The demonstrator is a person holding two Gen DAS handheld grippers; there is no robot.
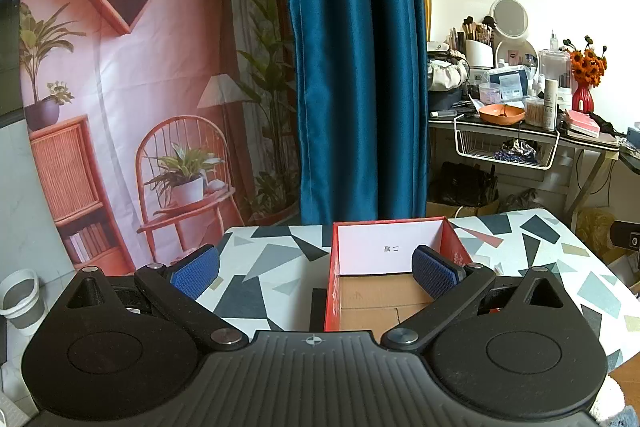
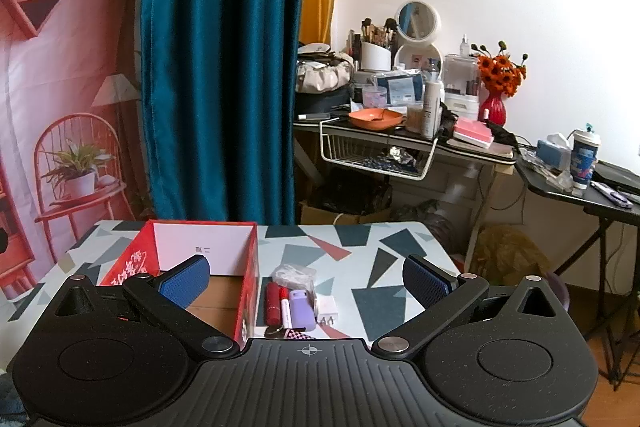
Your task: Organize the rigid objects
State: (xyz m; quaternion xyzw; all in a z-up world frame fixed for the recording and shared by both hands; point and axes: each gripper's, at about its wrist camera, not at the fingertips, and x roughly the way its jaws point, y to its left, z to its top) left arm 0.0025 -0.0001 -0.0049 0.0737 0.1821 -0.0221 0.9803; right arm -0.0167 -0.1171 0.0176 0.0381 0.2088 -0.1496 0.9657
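Patterned bench [image 2: 352, 239] up front, red box [image 2: 248, 267] open at left, lipstick [image 2: 273, 303], marker [image 2: 285, 309], purple case [image 2: 301, 309], white charger [image 2: 327, 309] bunched just beside it, left hand-held gripper [image 1: 316, 271] spread wide over the box, right hand-held gripper [image 2: 306, 279] wide above the pile, both empty

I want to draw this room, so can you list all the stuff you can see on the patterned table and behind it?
box: one, red, open, on the table's left part.
card: one, white, standing inside the box at its far wall.
tube: one, red, right of the box.
marker: one, white with red cap, beside the tube.
case: one, lilac, beside the marker.
charger: one, white, right of the case.
bag: one, clear plastic, behind these.
table: one, terrazzo-patterned.
curtain: one, blue.
vase: one, red, orange flowers, on the far desk.
left tongs: open, over the box.
right tongs: open, over the small items.
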